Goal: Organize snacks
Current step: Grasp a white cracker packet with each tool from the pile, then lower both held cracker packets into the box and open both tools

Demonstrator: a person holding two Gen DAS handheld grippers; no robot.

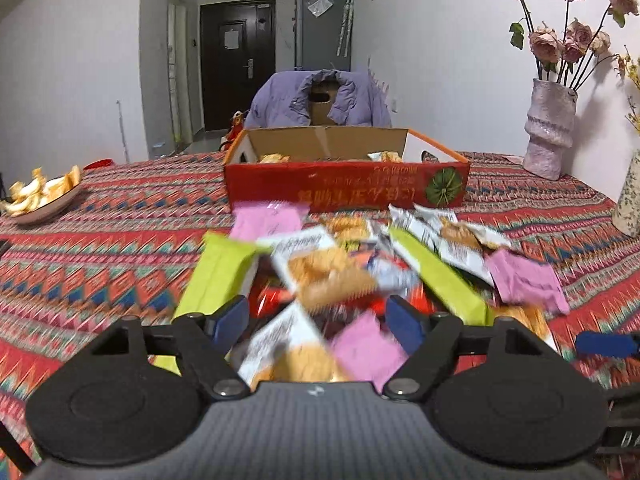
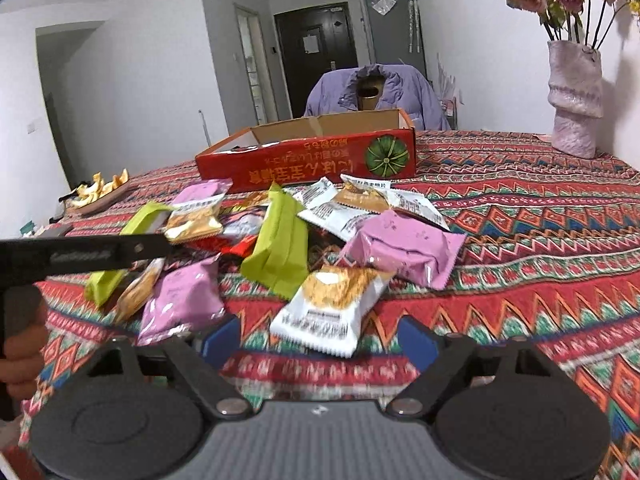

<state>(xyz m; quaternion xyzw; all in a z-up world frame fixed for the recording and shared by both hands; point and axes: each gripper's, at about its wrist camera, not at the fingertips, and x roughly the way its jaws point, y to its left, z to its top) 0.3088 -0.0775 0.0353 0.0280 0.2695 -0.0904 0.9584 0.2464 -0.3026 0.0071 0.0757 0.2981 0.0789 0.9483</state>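
A pile of snack packets lies on the patterned tablecloth: pink (image 2: 404, 250), lime green (image 2: 278, 248) and white-and-gold (image 2: 332, 308) ones. Behind it stands an open red cardboard box (image 1: 344, 186), also in the right wrist view (image 2: 312, 160), with a few packets inside. My left gripper (image 1: 318, 320) is open, low over the near side of the pile, with a white-and-gold packet (image 1: 320, 276) and a pink packet (image 1: 366, 350) between its blue fingers. My right gripper (image 2: 318, 340) is open, its fingers either side of the white-and-gold packet's near end. The left gripper's body (image 2: 80, 256) shows at the left.
A plate of orange peel (image 1: 38, 196) sits at the table's left edge. A pink vase of dried roses (image 1: 550, 128) stands at the far right by the wall, another patterned vase (image 1: 630, 200) nearer. A chair draped with a purple jacket (image 1: 320, 98) is behind the box.
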